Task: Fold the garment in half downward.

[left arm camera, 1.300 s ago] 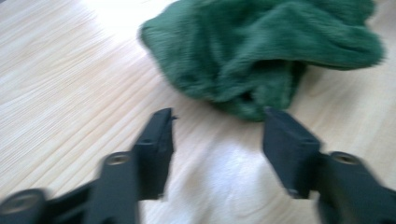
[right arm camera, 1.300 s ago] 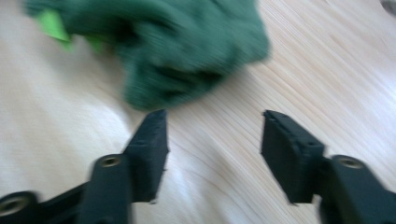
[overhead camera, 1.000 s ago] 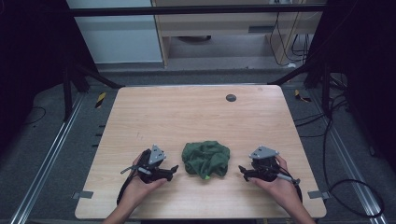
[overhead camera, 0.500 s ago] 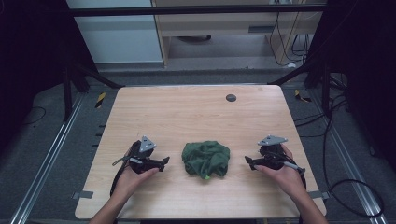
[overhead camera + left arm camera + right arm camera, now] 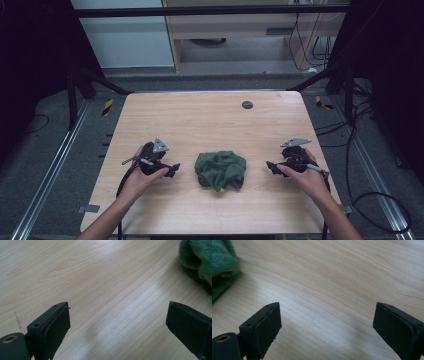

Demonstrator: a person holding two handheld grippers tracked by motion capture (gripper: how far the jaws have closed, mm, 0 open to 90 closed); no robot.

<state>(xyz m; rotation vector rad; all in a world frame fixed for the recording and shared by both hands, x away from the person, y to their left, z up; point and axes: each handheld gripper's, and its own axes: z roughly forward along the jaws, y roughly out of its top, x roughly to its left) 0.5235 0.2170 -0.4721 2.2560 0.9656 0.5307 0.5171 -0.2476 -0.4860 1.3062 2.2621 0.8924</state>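
**Green cloth between two released tongs**

A crumpled green cloth lies low in the frame's centre on the wooden worktop. The left tongs sit at its left, the right tongs at its right, both jaws spread wide, empty, apart from the cloth.

- A light wooden table with a pale, streaky grain; its top also shows in both gripper views.
- A crumpled green cloth lies near the middle of the near half, directly on the wood.
- A small dark round disc sits near the far edge, slightly right of centre, well apart from the cloth.
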